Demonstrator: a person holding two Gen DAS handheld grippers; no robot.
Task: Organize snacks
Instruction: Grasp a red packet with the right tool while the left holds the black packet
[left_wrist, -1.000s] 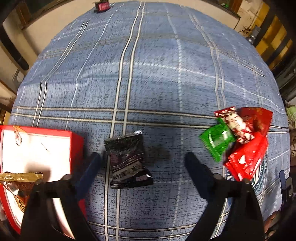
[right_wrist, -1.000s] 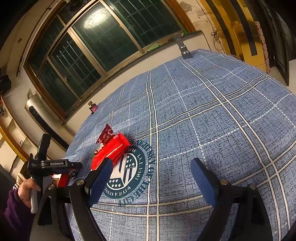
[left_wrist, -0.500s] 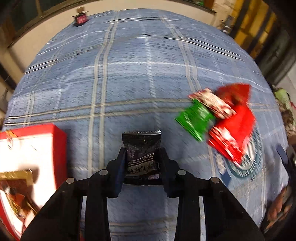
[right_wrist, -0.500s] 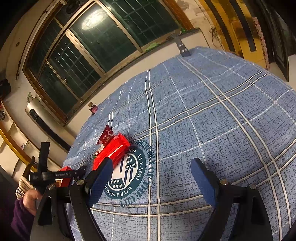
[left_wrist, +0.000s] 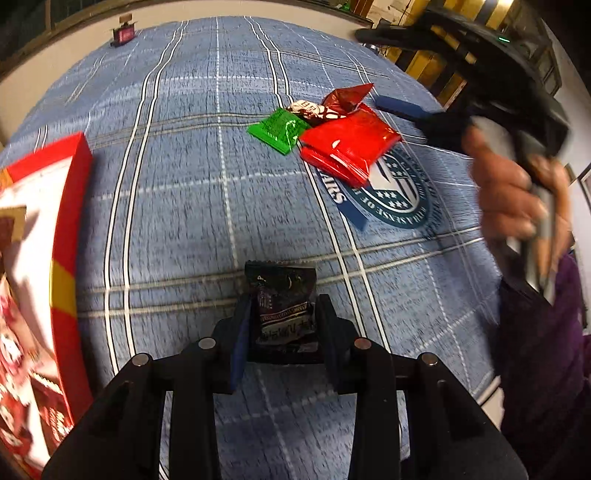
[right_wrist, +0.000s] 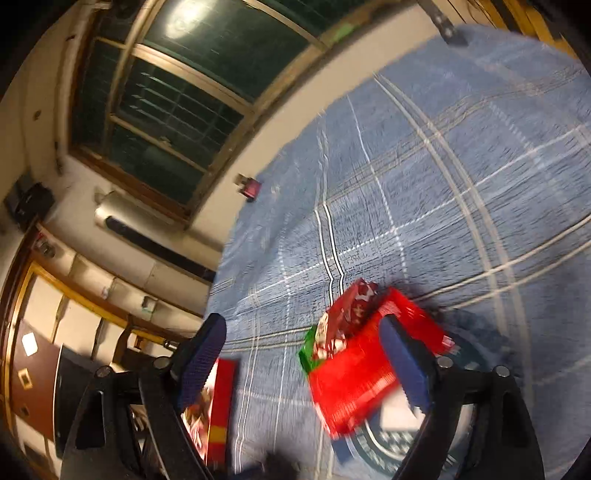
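My left gripper (left_wrist: 282, 317) is shut on a black snack packet (left_wrist: 282, 302) and holds it above the blue plaid cloth (left_wrist: 184, 192). A red box (left_wrist: 64, 258) with snacks inside lies at the left. A pile of snacks lies farther right: a green packet (left_wrist: 279, 131), a bright red packet (left_wrist: 349, 146) and a dark red one (left_wrist: 343, 98). My right gripper (right_wrist: 303, 365) is open, over the pile, with the red packet (right_wrist: 354, 376) between its fingers. It also shows in the left wrist view (left_wrist: 402, 107), in a hand.
A round emblem (left_wrist: 399, 192) is printed on the cloth under the pile. A small dark red object (left_wrist: 123, 34) stands at the cloth's far edge by the wall. A window (right_wrist: 177, 92) is behind the table.
My left gripper closed on the black packet, lifted it and turned to the right. My right gripper swung left and down over the snack pile.
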